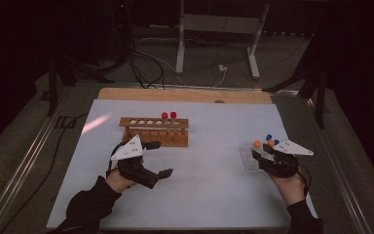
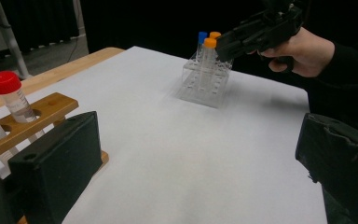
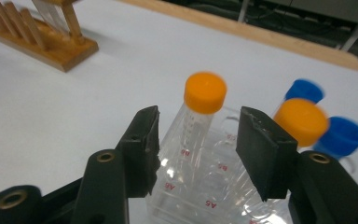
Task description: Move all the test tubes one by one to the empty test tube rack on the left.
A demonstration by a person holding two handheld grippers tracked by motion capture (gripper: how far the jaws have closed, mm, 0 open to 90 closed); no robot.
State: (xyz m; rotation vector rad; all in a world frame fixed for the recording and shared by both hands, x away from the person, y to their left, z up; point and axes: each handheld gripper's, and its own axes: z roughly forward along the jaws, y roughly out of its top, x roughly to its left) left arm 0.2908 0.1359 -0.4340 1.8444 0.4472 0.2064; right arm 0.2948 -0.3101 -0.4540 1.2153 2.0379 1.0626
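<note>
A clear plastic rack [image 1: 248,157] at the table's right holds orange-capped and blue-capped tubes. My right gripper [image 3: 198,140] is open, its jaws standing either side of one orange-capped tube [image 3: 205,91]; the left jaw is close to the tube's wall and the right jaw stands apart from it. Beside them are a second orange cap [image 3: 300,119] and two blue caps [image 3: 342,135]. My left gripper [image 1: 160,158] is open wide and empty, low over the white sheet in front of the wooden rack [image 1: 153,131], which holds two red-capped tubes [image 1: 169,115].
A white sheet [image 1: 199,185] covers the table, with a bare wooden strip [image 1: 185,94] along the far edge. The wooden rack has several empty holes at its left. Cables and a metal stand's legs [image 1: 253,58] lie on the floor beyond the table.
</note>
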